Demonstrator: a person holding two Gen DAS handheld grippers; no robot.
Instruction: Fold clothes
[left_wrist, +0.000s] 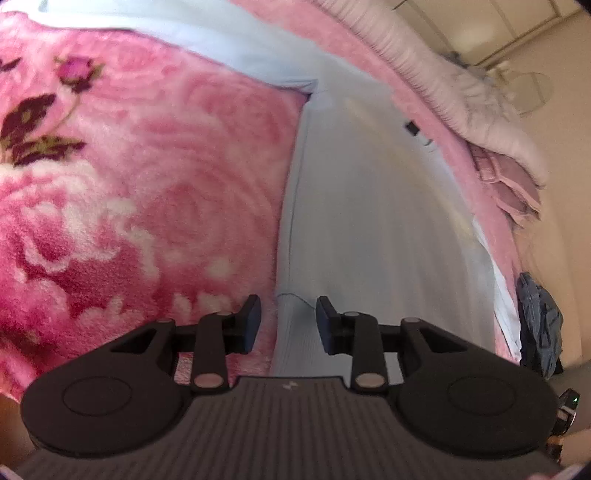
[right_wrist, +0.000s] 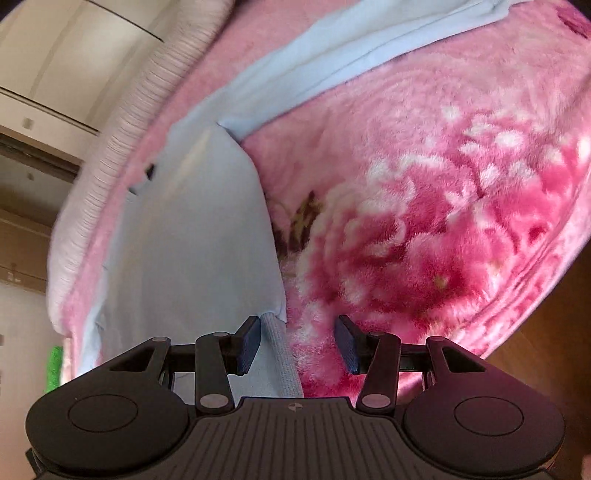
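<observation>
**Both grippers open over a pale blue garment on a pink blanket**

Surface: pink plush blanket (left_wrist: 140, 192) with a rose print, white and dark pink blooms, dark leaves at the far left of the left wrist view.

Garment (left_wrist: 369, 206): pale blue, lying flat on the blanket. Body runs away from the cameras as a long smooth panel. One sleeve (left_wrist: 192, 48) stretches sideways from the far end, meeting the body at a sharp inner corner. Small dark tag (left_wrist: 412, 128) near the far edge of the body. Near hem is ribbed; the ribbing shows best in the right wrist view.

Left gripper (left_wrist: 289, 321): jaws parted, nothing between the pads. It sits over the garment's left edge; the seam line passes through the gap. Left finger over blanket, right finger over blue cloth. Contact with the fabric cannot be told.

Right gripper (right_wrist: 300, 343): jaws wide apart, released. The ribbed hem corner (right_wrist: 282, 354) lies in the gap, just beside the left pad, not pinched. Right pad is over bare blanket.

Surroundings: a whitish ribbed cover (left_wrist: 461, 85) bunched along the far side of the bed; a folded mauve cloth (left_wrist: 513, 192) at its end; denim item (left_wrist: 539, 317) hanging at the bed's right edge. Cream wall panels beyond. Green object (right_wrist: 53, 365) at the far left of the right wrist view, too blurred to identify.
</observation>
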